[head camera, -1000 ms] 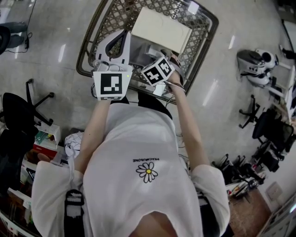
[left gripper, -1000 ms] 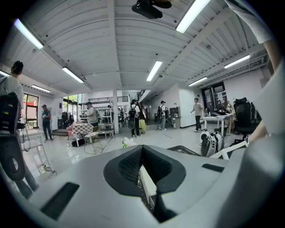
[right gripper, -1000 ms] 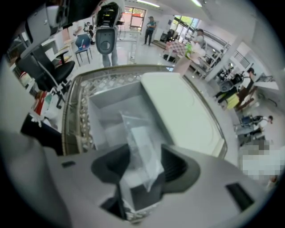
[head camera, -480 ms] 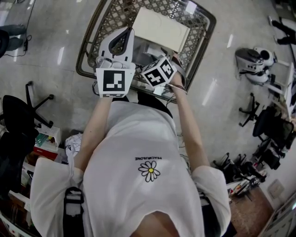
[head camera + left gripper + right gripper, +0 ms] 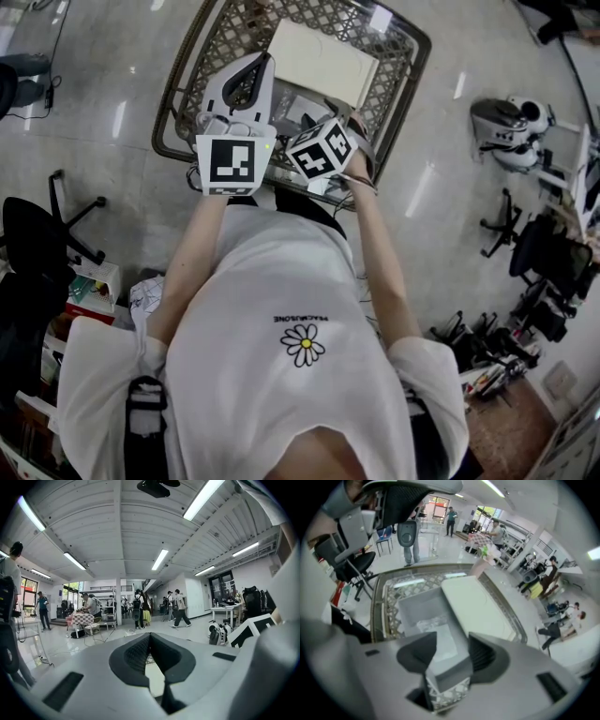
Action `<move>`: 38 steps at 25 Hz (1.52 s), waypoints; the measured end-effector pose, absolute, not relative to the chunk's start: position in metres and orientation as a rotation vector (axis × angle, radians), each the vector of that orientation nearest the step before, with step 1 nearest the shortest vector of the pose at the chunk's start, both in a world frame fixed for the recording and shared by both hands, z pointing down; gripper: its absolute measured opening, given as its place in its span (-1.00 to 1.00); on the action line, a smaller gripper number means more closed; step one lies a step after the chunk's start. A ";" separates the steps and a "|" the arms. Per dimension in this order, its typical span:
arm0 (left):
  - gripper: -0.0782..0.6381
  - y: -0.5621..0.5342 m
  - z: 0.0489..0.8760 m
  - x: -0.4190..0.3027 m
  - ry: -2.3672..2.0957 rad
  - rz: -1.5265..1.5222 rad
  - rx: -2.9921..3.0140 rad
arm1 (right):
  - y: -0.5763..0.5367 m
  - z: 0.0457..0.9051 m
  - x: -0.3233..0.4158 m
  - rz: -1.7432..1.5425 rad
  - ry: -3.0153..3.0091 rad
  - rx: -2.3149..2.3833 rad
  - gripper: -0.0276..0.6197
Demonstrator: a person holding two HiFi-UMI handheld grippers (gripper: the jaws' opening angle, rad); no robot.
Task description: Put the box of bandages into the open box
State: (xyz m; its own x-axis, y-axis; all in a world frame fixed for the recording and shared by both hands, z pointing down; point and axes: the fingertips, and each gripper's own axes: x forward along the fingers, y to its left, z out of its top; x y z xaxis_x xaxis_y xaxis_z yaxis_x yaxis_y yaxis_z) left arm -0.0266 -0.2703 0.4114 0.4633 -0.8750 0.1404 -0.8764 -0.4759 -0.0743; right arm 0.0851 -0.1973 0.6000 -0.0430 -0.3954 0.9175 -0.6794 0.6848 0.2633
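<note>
The left claw (image 5: pixel 256 60) has edged slightly forward.

Right gripper view. My gripper (image 5: pixel 450 652) hangs with its jaws apart above the near corner of the open box (image 5: pixel 423 607). The box is grey inside, and its white lid (image 5: pixel 477 605) is folded back to the right. It rests on a lattice tabletop (image 5: pixel 391 598) with a metal rim. An office chair (image 5: pixel 350 558) stands at the left.

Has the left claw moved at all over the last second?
Yes, slightly. Against the white lid on the lattice table, the left claw has crept forward and to the right, nearer the lid's left edge.
</note>
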 end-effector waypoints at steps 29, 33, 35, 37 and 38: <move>-0.72 -0.241 0.314 0.017 -1.472 0.093 2.828 | -0.223 0.347 0.130 0.107 -2.159 1.959 -0.82; -0.72 -0.237 0.287 0.027 -1.476 0.041 2.869 | -0.209 0.324 0.132 0.063 -2.218 1.991 -0.82; -0.72 -0.234 0.275 0.030 -1.479 0.015 2.894 | -0.206 0.318 0.135 0.036 -2.213 2.012 -0.82; -0.72 -0.232 0.270 0.033 -1.480 0.006 2.912 | -0.205 0.315 0.140 0.025 -2.202 2.032 -0.82; -0.72 -0.231 0.269 0.033 -1.480 0.010 2.922 | -0.204 0.314 0.142 0.024 -2.198 2.043 -0.82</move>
State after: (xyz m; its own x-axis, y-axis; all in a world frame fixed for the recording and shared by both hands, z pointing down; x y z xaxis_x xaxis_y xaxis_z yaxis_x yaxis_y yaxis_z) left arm 0.0335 -0.2310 0.2690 0.5936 -0.8029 -0.0548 -0.8020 -0.5846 -0.1222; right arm 0.1419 -0.2044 0.3137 -0.0675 -0.9912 0.1135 -0.9935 0.0773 0.0838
